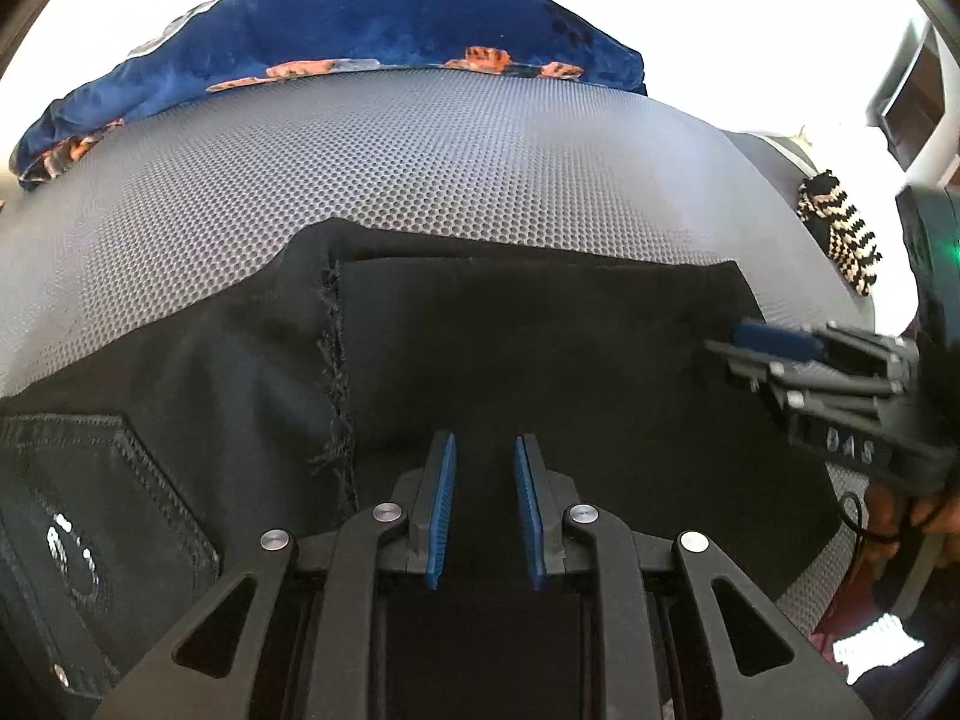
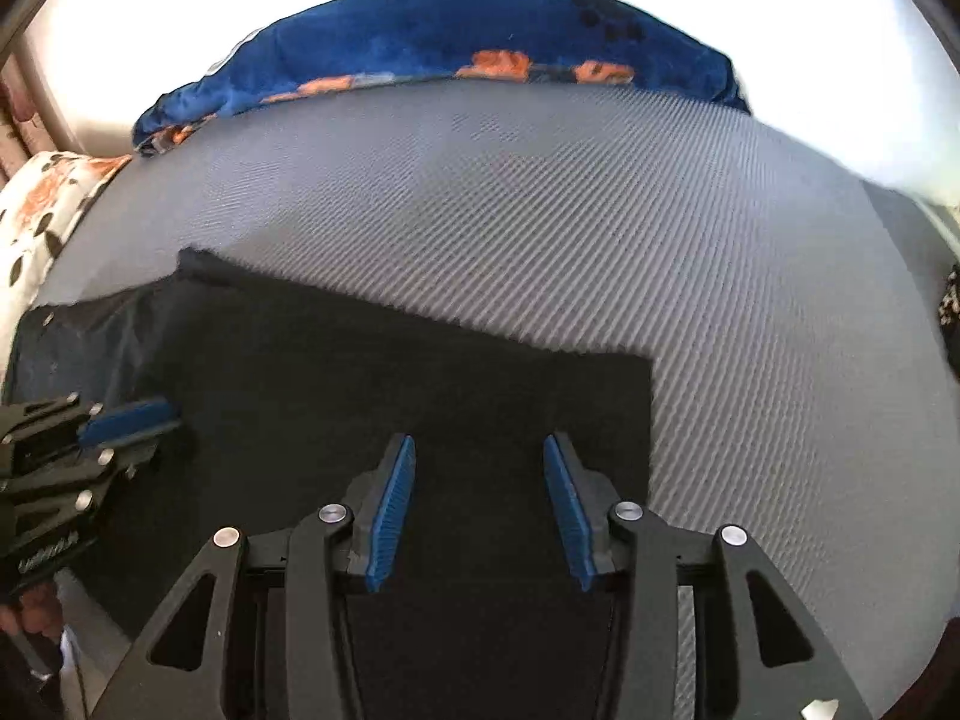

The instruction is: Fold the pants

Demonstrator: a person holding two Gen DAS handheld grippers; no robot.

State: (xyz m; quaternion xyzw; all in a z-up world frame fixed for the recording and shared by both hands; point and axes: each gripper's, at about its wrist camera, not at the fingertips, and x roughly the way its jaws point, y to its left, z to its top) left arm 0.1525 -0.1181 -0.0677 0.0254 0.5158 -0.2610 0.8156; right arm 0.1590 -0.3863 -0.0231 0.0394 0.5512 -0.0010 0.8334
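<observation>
One pair of black pants lies folded on a grey dotted mat, filling the near half of both wrist views. In the left wrist view a frayed raw seam runs down the cloth, with a flat folded panel to its right whose far edge and right corner sit square on the mat. To the left of the seam a stitched back pocket with a pale printed mark shows. In the right wrist view the same pants form a dark slab with a sharp right corner, bare mat beyond it.

The left gripper hovers low over the folded panel, its blue pads set a modest gap apart with only black cloth seen between them; nothing is pinched. The right gripper sits over the right part of the panel with its pads spread wider, also holding nothing. Each gripper appears sideways at the edge of the other's view, blue pad just at the cloth; whether it touches is unclear.

Beyond the mat's far edge lies a blue blanket with orange patches. A black-and-cream striped knit item rests off the mat's right side, and a white floral cloth shows at the left.
</observation>
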